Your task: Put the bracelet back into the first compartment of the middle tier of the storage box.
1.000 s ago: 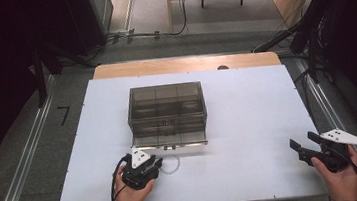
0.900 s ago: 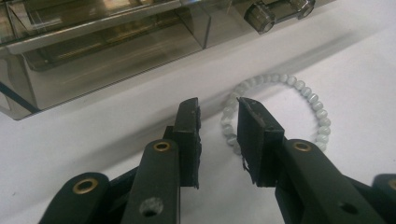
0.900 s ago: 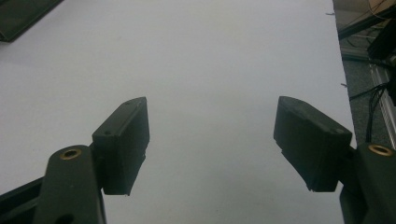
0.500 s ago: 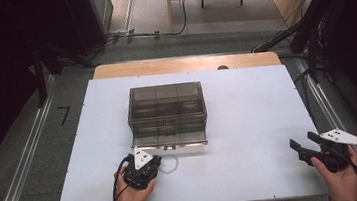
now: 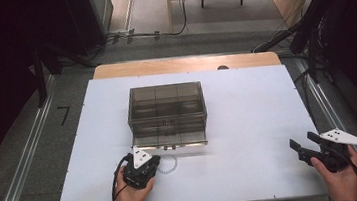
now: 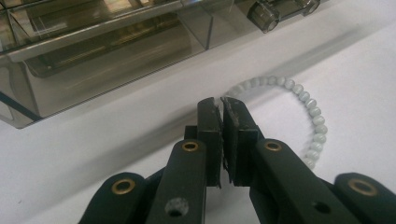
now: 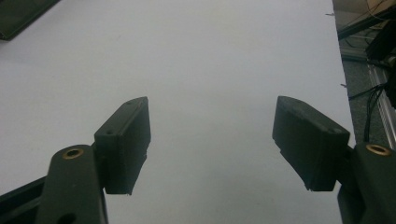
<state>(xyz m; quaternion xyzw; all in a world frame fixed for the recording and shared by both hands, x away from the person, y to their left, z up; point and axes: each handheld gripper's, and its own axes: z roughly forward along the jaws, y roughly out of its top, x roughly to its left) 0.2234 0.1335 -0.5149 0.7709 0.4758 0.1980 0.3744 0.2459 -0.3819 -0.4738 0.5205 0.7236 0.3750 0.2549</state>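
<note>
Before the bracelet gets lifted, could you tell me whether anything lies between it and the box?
Nothing visible: the left gripper is shut on the bracelet, with bare table up to the box.

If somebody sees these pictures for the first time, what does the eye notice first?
First, the smoky transparent box mid-table. Just in front of it lies a pale bead bracelet; the left gripper has just closed on its near end. The right gripper waits open over the bare white table.

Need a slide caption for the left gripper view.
Left gripper shut on bead bracelet beside smoky plastic box.
</note>
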